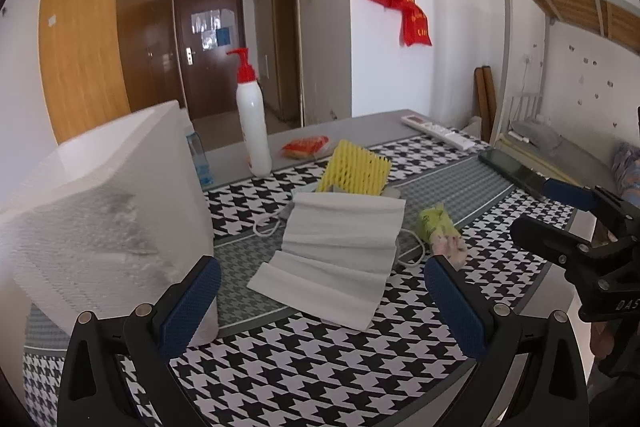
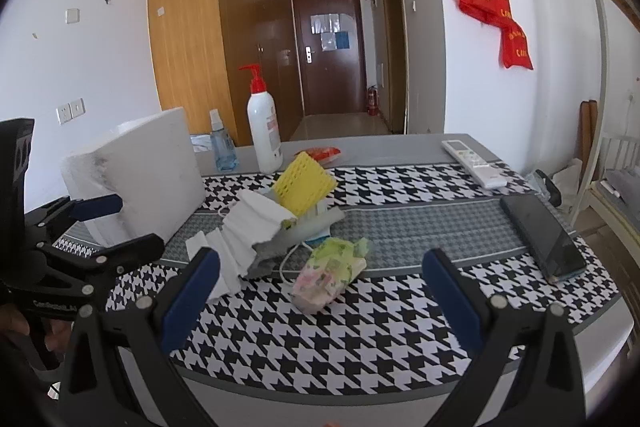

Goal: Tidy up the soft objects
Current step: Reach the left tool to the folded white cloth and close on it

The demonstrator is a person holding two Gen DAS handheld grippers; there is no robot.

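Left wrist: folded paper towel lengthwise, perhaps away.

Grey table, houndstooth cloth, phone on it

Open right tongs above checked cloth, floral packet between.

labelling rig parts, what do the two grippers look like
Left gripper and right gripper match: black plastic frames with silver rivets, two fingers faced with dark blue textured pads. Pale lettering marks the side bodies. No cables or sleeves visible.
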